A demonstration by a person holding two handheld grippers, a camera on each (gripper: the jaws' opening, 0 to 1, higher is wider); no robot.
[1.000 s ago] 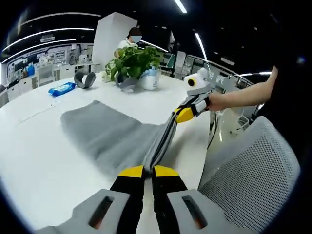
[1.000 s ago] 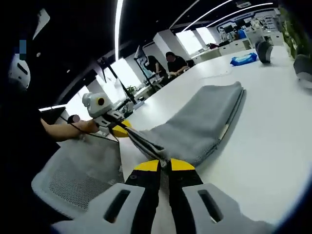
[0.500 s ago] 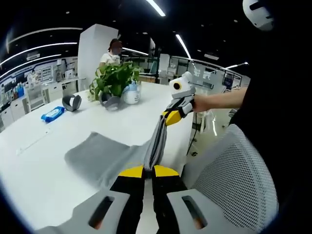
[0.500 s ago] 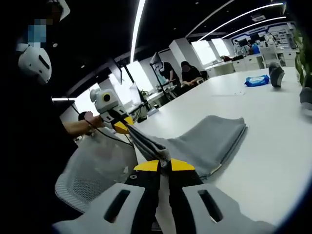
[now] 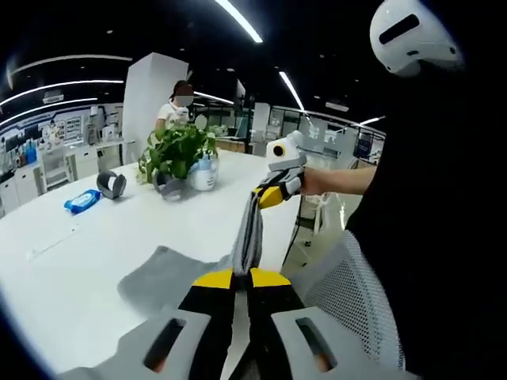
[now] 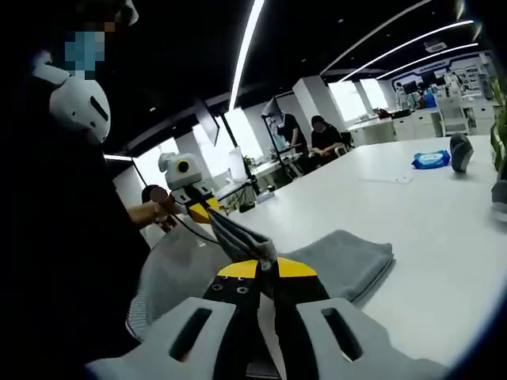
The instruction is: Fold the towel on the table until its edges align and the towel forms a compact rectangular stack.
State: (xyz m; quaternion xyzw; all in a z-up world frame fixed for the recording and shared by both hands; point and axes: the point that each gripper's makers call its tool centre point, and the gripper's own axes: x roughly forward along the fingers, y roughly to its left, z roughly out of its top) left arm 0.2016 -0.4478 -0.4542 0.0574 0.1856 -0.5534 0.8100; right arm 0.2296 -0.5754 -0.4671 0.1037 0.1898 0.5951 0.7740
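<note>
I have both claws, left gripper (image 5: 242, 278) and right gripper (image 6: 266, 267), clamped on the grey towel (image 5: 162, 276) near the table (image 5: 95, 237) edge. Compared with a second ago, I've lifted it higher, so less towel lies on the table.

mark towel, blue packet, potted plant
towel (image 5: 162, 275), left gripper view, flat part lying on the table.
blue packet (image 6: 432, 159), right gripper view, its top face.
potted plant (image 5: 176, 150), left gripper view, the leaves.

Long ceiling light strips (image 5: 238, 19) glare against a dark ceiling. The white desk (image 6: 444, 237) reflects brightly, and fisheye bending curves straight lines near both views' edges.
</note>
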